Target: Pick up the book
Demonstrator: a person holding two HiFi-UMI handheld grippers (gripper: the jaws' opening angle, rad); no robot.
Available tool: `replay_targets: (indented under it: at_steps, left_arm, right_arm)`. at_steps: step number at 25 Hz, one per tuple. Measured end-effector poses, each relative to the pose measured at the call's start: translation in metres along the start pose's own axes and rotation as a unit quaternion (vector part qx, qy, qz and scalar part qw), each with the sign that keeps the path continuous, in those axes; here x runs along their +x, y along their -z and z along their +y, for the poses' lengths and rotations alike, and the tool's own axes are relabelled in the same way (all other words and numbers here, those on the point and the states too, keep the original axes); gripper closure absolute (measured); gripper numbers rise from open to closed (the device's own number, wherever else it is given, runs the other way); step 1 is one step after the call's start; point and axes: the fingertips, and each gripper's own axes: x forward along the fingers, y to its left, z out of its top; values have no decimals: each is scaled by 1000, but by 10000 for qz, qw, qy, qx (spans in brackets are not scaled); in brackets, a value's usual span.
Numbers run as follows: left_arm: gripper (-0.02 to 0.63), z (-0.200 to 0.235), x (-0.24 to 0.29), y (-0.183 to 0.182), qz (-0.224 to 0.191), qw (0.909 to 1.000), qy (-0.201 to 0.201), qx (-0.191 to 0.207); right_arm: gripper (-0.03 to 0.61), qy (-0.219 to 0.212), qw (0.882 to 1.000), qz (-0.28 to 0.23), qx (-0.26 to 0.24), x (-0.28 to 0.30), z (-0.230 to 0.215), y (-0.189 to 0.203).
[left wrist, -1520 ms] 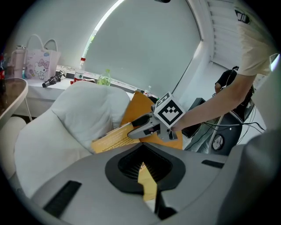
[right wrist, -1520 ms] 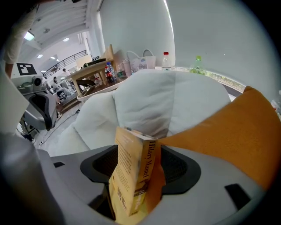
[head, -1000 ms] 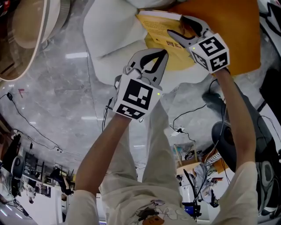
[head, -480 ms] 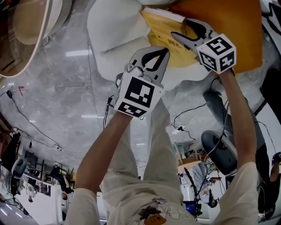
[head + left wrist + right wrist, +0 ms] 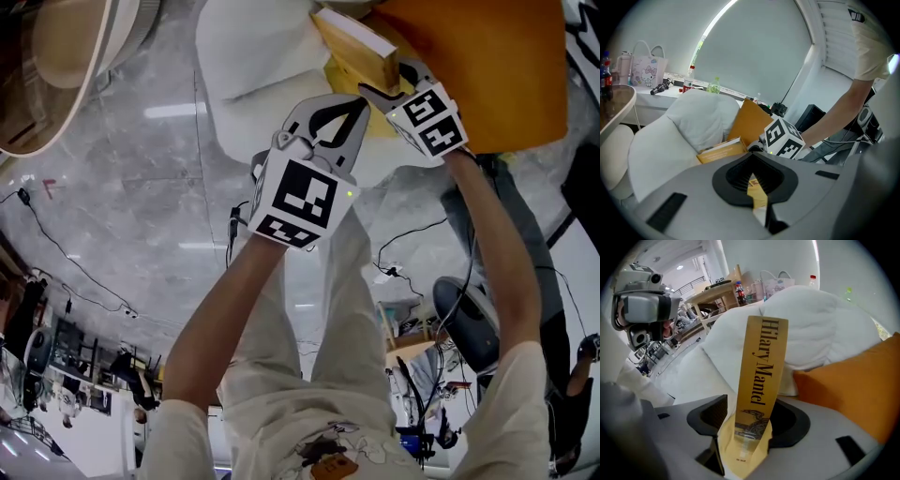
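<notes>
The book (image 5: pixel 356 47), yellow with "Hilary Mantel" down its spine (image 5: pixel 761 376), is held up on edge above the white seat cushion (image 5: pixel 253 47). My right gripper (image 5: pixel 389 82) is shut on its lower end, and the spine rises straight out of the jaws (image 5: pixel 750 437). My left gripper (image 5: pixel 352 103) hangs just left of and below the book, shut and holding nothing. In the left gripper view the book (image 5: pixel 723 151) shows past the closed jaws of the left gripper (image 5: pixel 758 204), with the right gripper's marker cube (image 5: pixel 783 138) beside it.
An orange cushion (image 5: pixel 487 66) leans behind the book, also visible in the right gripper view (image 5: pixel 853 390). A white pillow (image 5: pixel 811 319) lies on the seat. A round wooden table (image 5: pixel 56 56) stands at the left. Cables (image 5: pixel 394 244) trail on the marble floor.
The right gripper has raised the book off the cushion and tipped it from lying flat to standing on edge. The left gripper has stayed nearly still.
</notes>
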Motion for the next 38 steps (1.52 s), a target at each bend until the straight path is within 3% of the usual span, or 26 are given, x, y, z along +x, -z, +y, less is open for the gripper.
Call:
replay_targets:
  at_steps: [5,9,20,38]
  left_arm:
    - [618,6,-9,2,-36,9999,32,138]
    - [618,3,-11,4,-12,9999,24,106]
    - [618,-7,-29,-10,-47,9997,-6,255]
    - [618,-70,-93,-60,-254,9977,-623,90]
  right_arm:
    - [391,360,9990,-132,235,3,-11,-7]
    - [413,439,9972,-111,598,-3,-17,-3]
    - [419,658,9907,-357,1134,-47,-11,-7]
    - [419,846,9676,-1629,1732,-219,31,-41]
